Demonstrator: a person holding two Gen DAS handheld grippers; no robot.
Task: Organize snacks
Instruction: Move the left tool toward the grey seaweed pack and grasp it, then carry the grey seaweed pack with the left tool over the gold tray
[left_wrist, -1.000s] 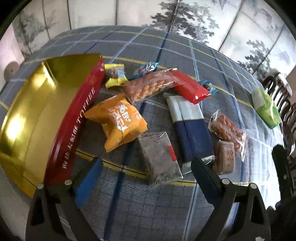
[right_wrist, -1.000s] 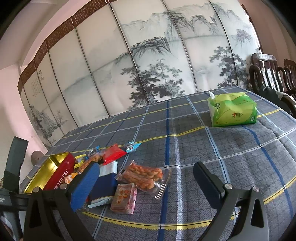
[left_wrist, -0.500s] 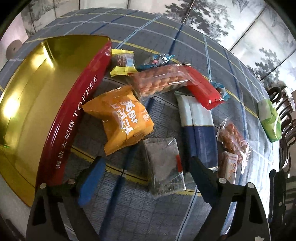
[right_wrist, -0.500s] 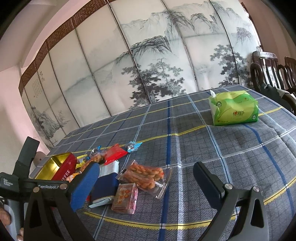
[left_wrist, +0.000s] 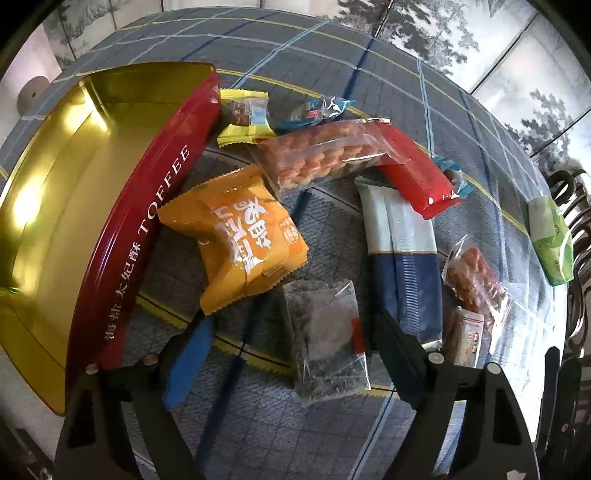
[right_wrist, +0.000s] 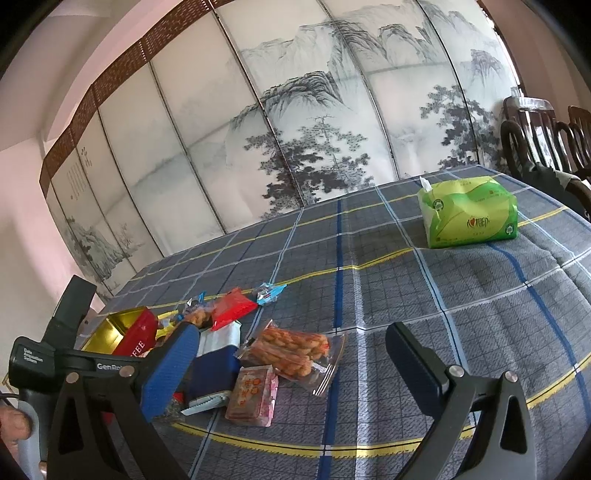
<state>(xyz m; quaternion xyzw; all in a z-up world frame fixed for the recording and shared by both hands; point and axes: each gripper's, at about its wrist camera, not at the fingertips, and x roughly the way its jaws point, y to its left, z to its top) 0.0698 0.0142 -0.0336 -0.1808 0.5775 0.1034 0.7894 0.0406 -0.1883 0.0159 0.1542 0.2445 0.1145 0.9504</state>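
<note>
My left gripper (left_wrist: 295, 350) points down over a clear packet of dark bits (left_wrist: 325, 339). The packet lies on the cloth between the closing jaws, and the pads do not press on it. Left of it stands an open red toffee tin (left_wrist: 147, 229) with a gold inside. An orange packet (left_wrist: 243, 236), a long bag of fried twists (left_wrist: 332, 155) and a navy-and-white packet (left_wrist: 402, 266) lie close by. My right gripper (right_wrist: 291, 350) hovers open above the table with nothing between its fingers. A pink packet (right_wrist: 253, 395) lies just beyond it.
A yellow sweet (left_wrist: 243, 114) and a blue sweet (left_wrist: 317, 110) lie beside the tin. A green tissue pack (right_wrist: 469, 214) sits far right on the checked tablecloth (right_wrist: 406, 288). Dark wooden chairs (right_wrist: 535, 136) stand at the right edge. A painted screen backs the table.
The left gripper has tipped further down and closer over the snacks, its jaws narrowing around the clear packet. Its black body has come into the right wrist view. The right gripper has kept still.
</note>
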